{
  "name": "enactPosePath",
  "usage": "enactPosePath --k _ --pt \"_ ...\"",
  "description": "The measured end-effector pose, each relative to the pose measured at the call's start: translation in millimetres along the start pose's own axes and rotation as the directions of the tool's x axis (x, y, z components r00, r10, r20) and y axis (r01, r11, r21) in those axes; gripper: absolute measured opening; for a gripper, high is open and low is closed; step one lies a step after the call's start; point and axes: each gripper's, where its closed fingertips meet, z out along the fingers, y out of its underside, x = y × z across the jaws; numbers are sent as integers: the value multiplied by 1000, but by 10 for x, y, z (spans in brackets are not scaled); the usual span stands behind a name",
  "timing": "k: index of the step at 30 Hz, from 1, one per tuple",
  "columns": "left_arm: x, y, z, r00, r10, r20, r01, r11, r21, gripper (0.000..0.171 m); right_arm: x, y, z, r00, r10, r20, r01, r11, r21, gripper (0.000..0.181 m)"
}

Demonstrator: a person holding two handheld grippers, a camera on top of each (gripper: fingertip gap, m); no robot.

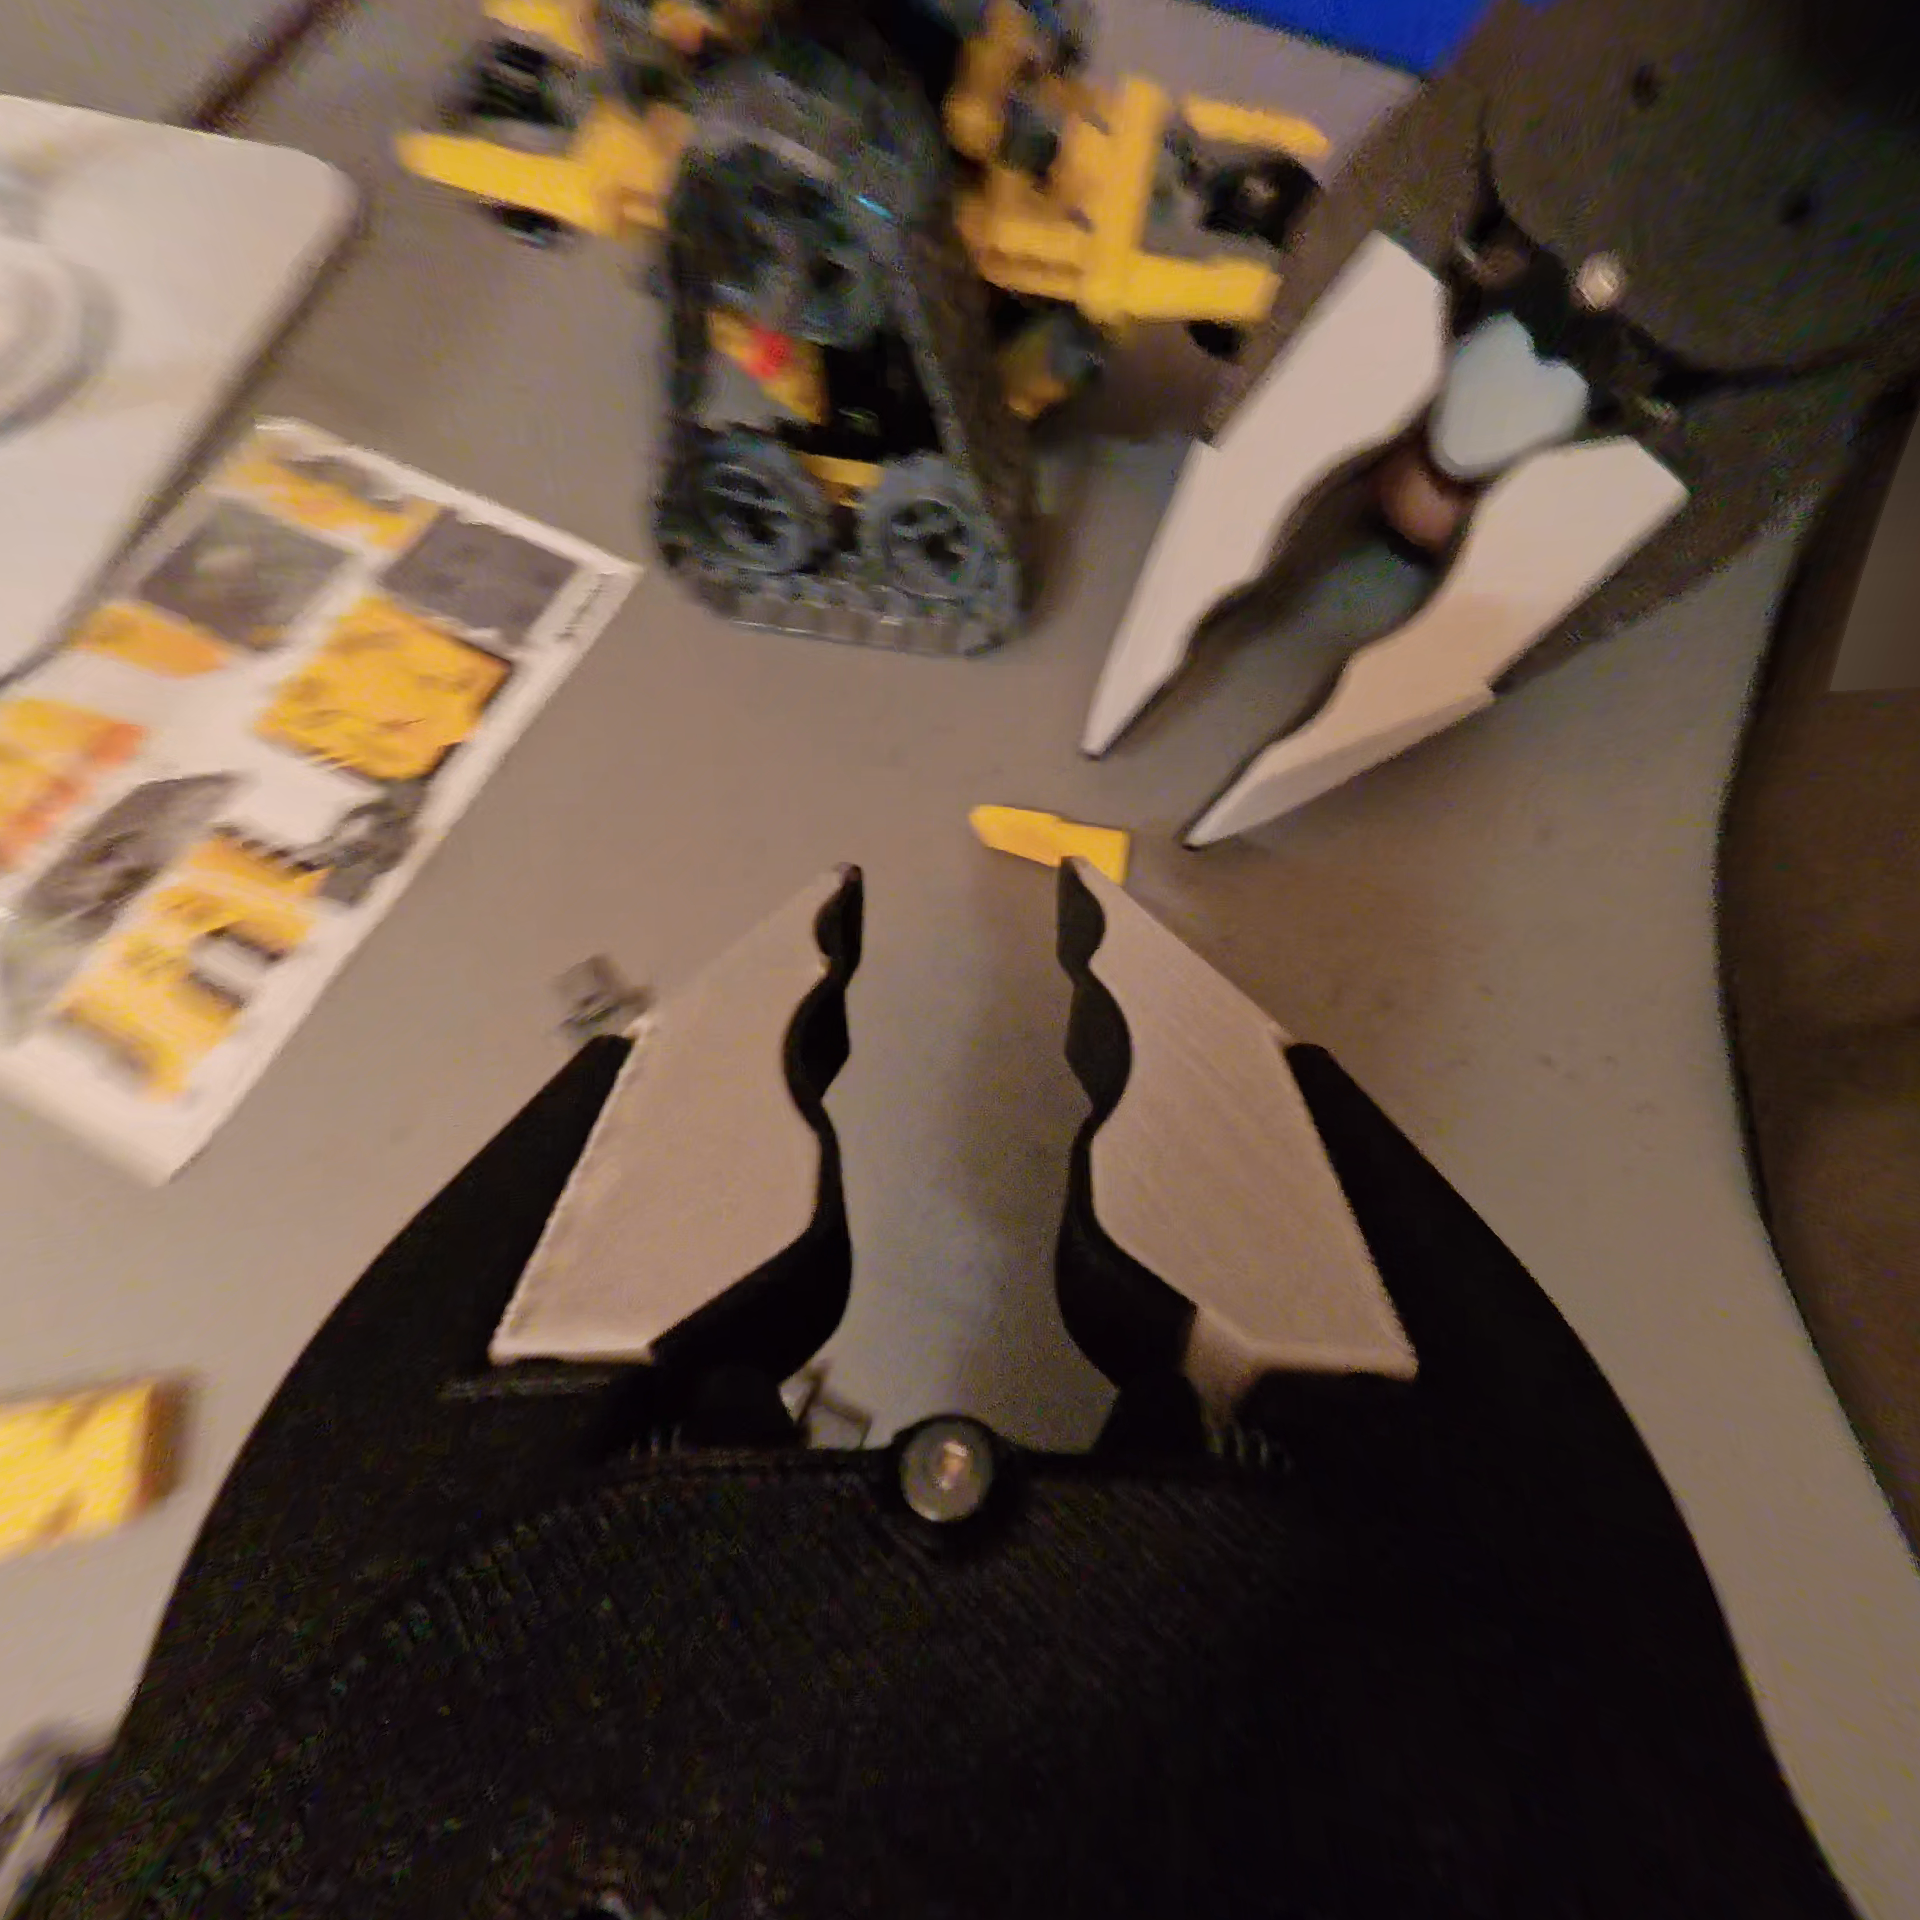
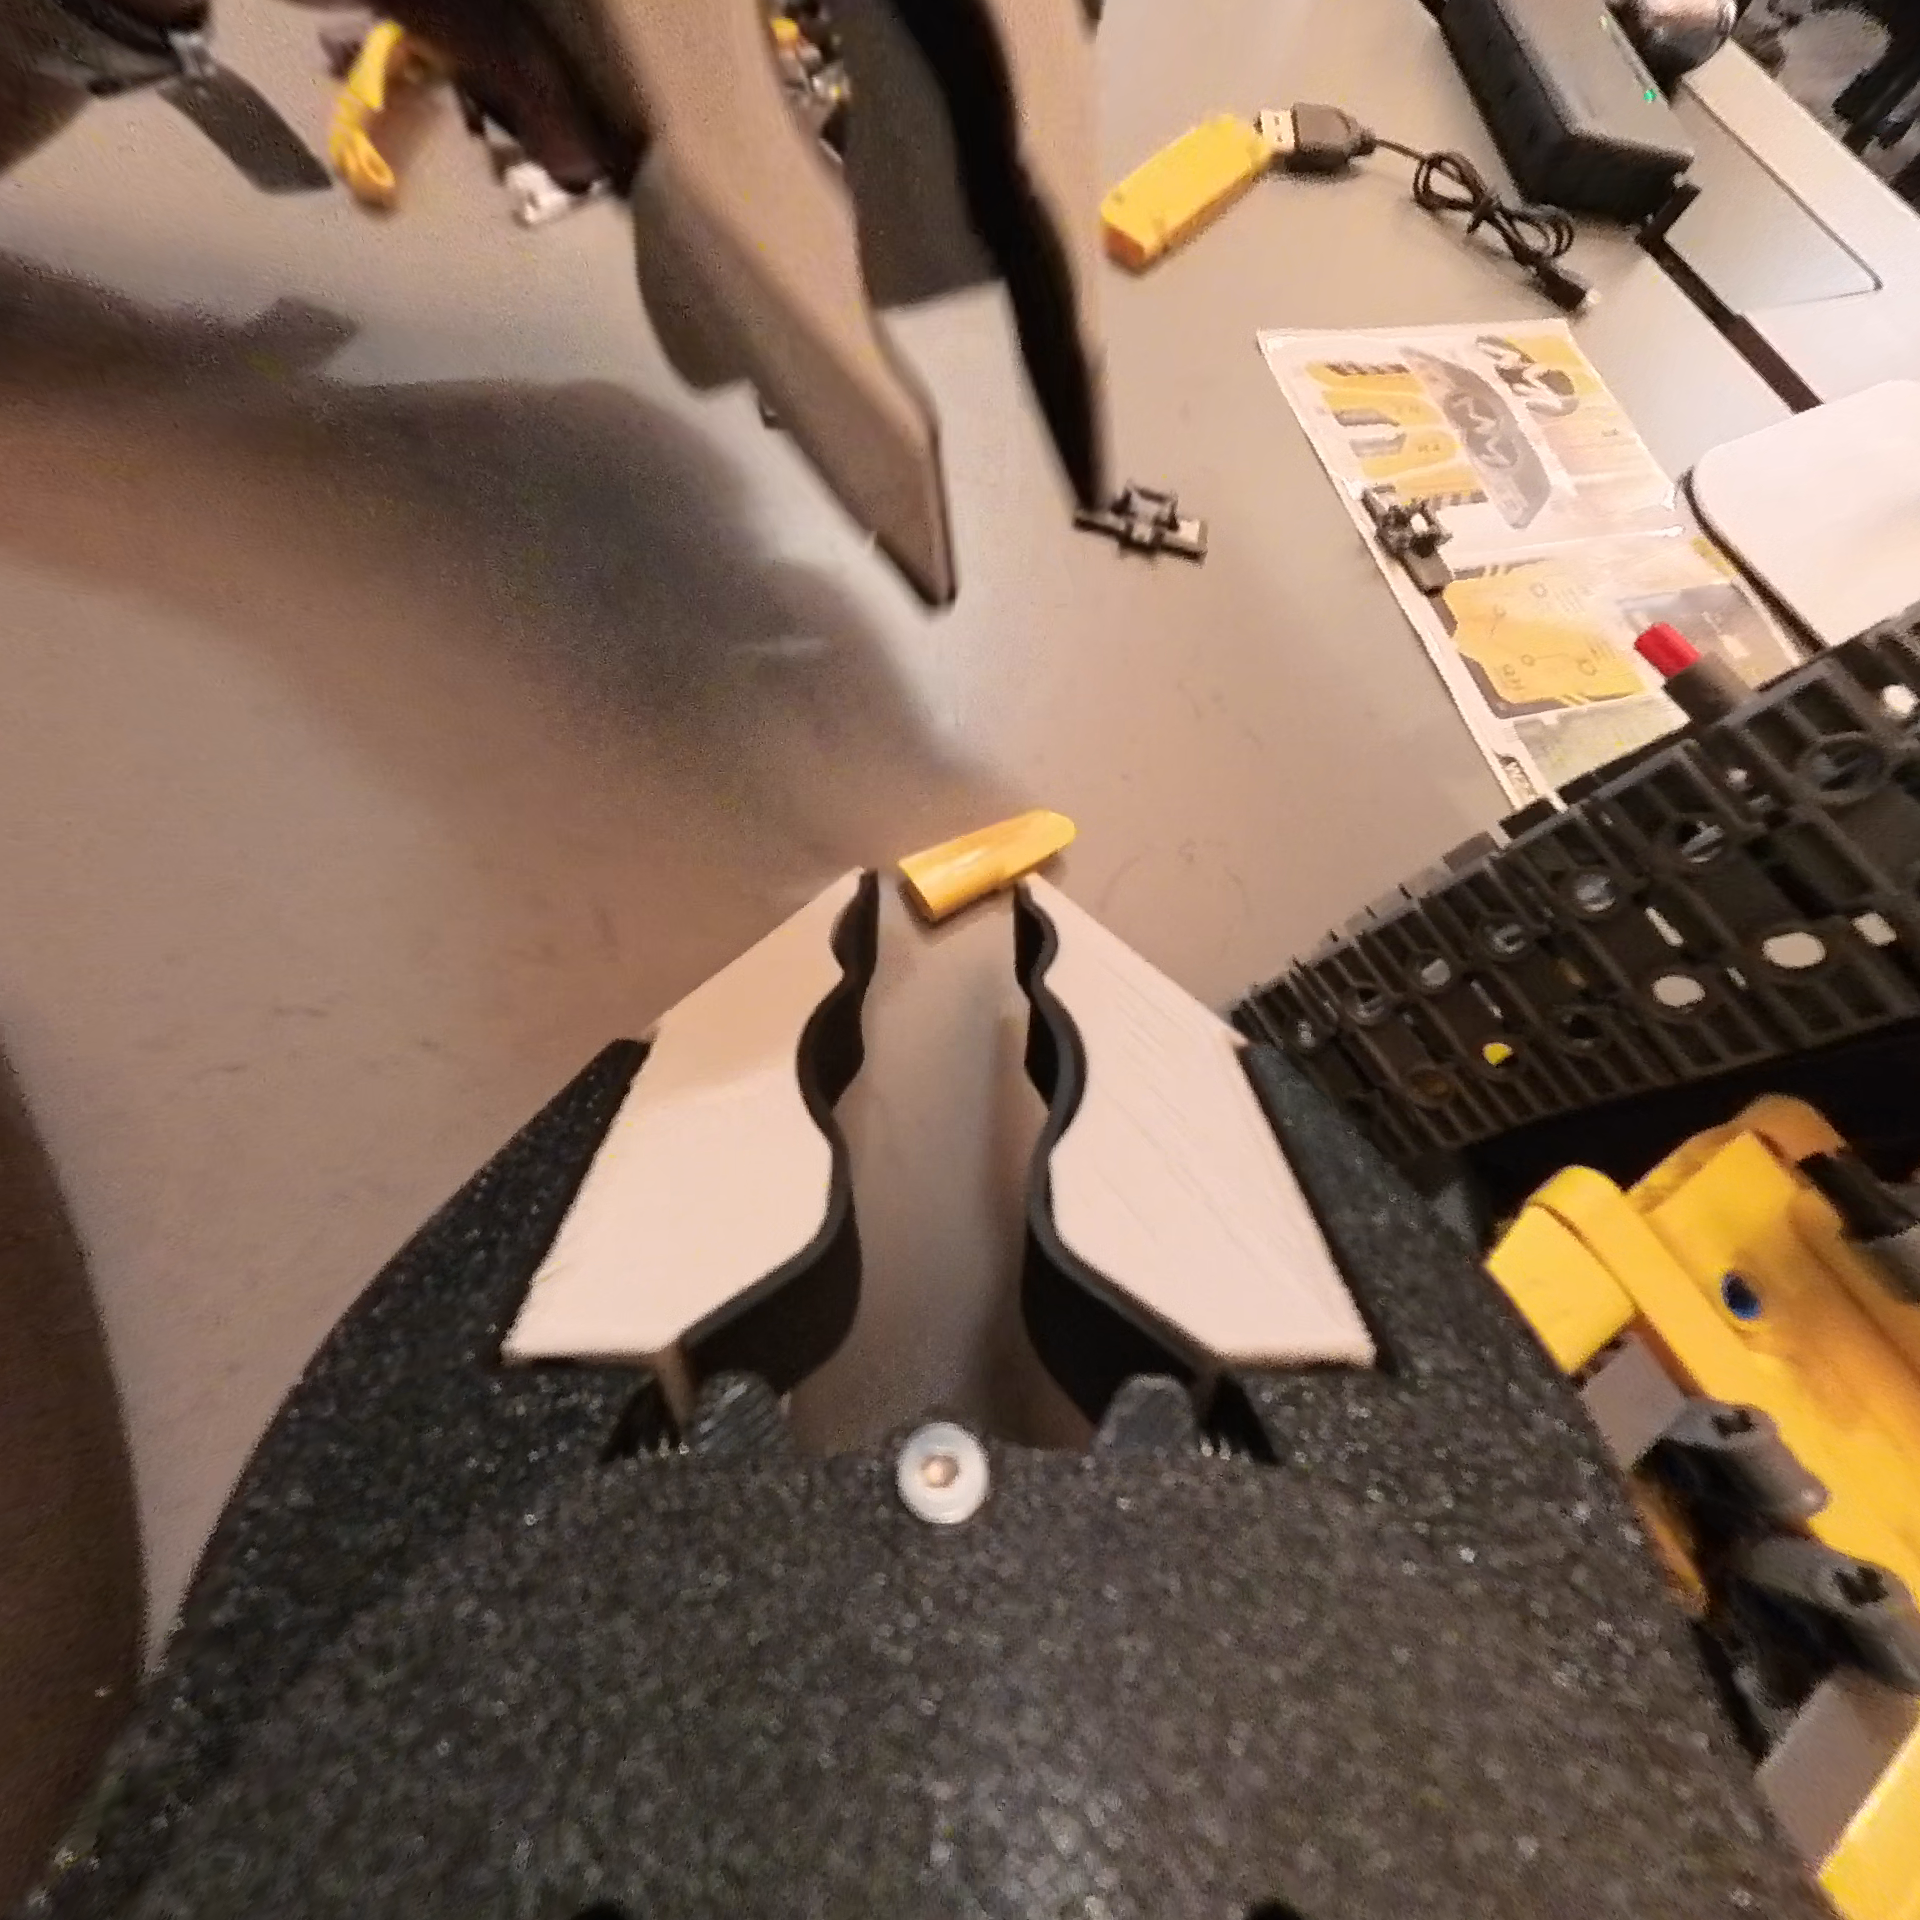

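Observation:
A small yellow brick piece [image 1: 1044, 834] lies on the grey table, just beyond my left gripper [image 1: 958, 883], which is open and empty. The same piece [image 2: 982, 857] lies right at the tips of my right gripper [image 2: 940, 888], which is open and empty. The right gripper also shows in the left wrist view [image 1: 1143, 795], pointing down at the table beside the piece. The left gripper [image 2: 997, 540] shows in the right wrist view, farther back. A black and yellow tracked toy vehicle [image 1: 831, 343] stands behind the piece; its track [image 2: 1621, 935] is at the right.
An instruction sheet [image 1: 270, 748] lies at the left and also shows in the right wrist view [image 2: 1496, 520]. A small black part [image 2: 1143, 525], a yellow stick with a cable [image 2: 1184, 187] and a white tray [image 1: 135, 312] lie around. A yellow box [image 1: 73, 1465] is near left. Tip to tip, the grippers are about 6 cm apart.

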Motion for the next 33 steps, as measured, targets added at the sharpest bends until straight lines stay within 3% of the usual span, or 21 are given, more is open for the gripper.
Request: enactPosePath --k 2,5,9,13,17,21,26,33 --pt "-260 -41 -337 986 -50 162 43 998 52 43 -32 -58 -18 1000 -23 16 22 999 36 25" --pt "-643 57 -1061 891 -159 424 106 984 146 43 -89 -160 -59 998 -41 42 37 994 101 24" --pt "-976 616 -2037 661 -340 669 252 940 229 40 -149 -239 -80 996 -22 84 10 989 147 24" --pt "-1020 1212 -2478 483 -427 764 377 889 259 15 -141 -266 -76 995 4 101 -20 987 158 24" --pt "-1058 1569 -2491 430 -474 769 457 848 267 6 -122 -266 -61 995 16 97 -31 988 153 25" --pt "-1169 1651 -2456 405 -510 759 472 827 304 4 -124 -260 -49 996 6 85 -18 989 148 25" --pt "-1218 1504 -2184 474 -524 708 475 829 295 6 -127 -258 -46 997 1 83 -13 989 145 25" --pt "-1244 1460 -1480 596 -514 617 549 822 154 10 -147 -263 -57 996 -15 83 2 988 153 26"
